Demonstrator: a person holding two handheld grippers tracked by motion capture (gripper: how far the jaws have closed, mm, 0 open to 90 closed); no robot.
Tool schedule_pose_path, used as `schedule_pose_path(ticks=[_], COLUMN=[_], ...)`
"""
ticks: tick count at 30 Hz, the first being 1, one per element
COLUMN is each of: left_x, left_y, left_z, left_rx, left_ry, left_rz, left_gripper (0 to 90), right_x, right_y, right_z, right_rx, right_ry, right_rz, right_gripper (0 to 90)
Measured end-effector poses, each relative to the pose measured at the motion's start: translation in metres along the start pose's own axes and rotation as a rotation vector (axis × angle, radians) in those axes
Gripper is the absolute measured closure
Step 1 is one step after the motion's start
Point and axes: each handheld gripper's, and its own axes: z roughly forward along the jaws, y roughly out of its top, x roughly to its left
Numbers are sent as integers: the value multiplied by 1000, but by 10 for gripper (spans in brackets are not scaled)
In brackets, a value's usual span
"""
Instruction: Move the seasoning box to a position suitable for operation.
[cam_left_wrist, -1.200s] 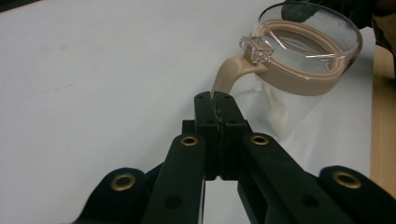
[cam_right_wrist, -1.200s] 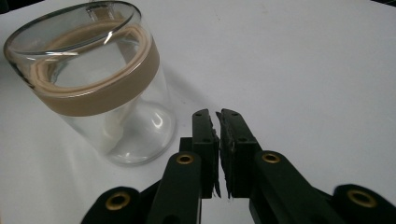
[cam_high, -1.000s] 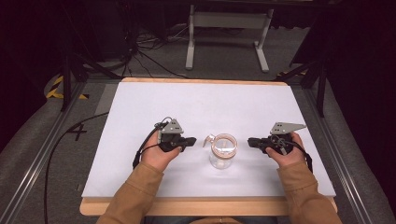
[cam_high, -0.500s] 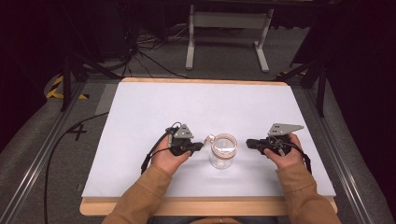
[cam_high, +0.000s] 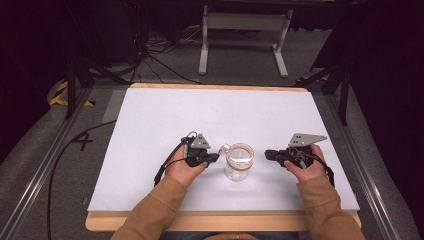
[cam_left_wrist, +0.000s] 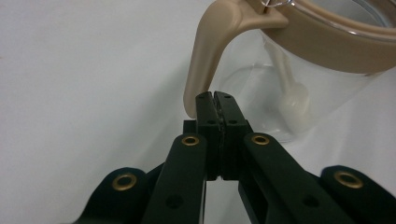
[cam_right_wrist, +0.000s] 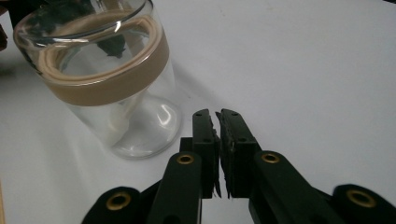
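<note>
A clear glass jar (cam_high: 239, 161) with a tan band is seen upright near the middle of the white desk (cam_high: 150, 115). The left gripper (cam_high: 214, 157), fingers clenched on nothing, is held just beside, perhaps touching, the jar's handle (cam_left_wrist: 208, 56). The right gripper (cam_high: 268, 154), fingers likewise clenched empty, is held near the jar's other side.

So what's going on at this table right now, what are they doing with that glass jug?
A person sits at a white table with a gripper in each hand. A clear glass jug with a tan band and handle stands between them. The left gripper is shut, its tips right at the handle's lower end. The right gripper is also closed, off to the jug's other side. Neither holds anything.
</note>
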Motion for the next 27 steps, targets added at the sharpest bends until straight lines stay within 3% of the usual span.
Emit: schedule_pose_path(ticks=[12,21,27], left_x=[8,17,19], left_y=[4,10,9], left_z=[10,18,7], left_rx=[-17,-54,-45], left_ry=[12,-6,-13], left_rz=[-1,14,-7], left_gripper=[894,895,880], right_x=[6,14,19], right_y=[-2,-3,-1], right_z=[-3,-1,7], right_rx=[-7,-7,-2], right_ry=[1,8,27], right_rz=[-1,-6,-17], right_gripper=[858,863,882])
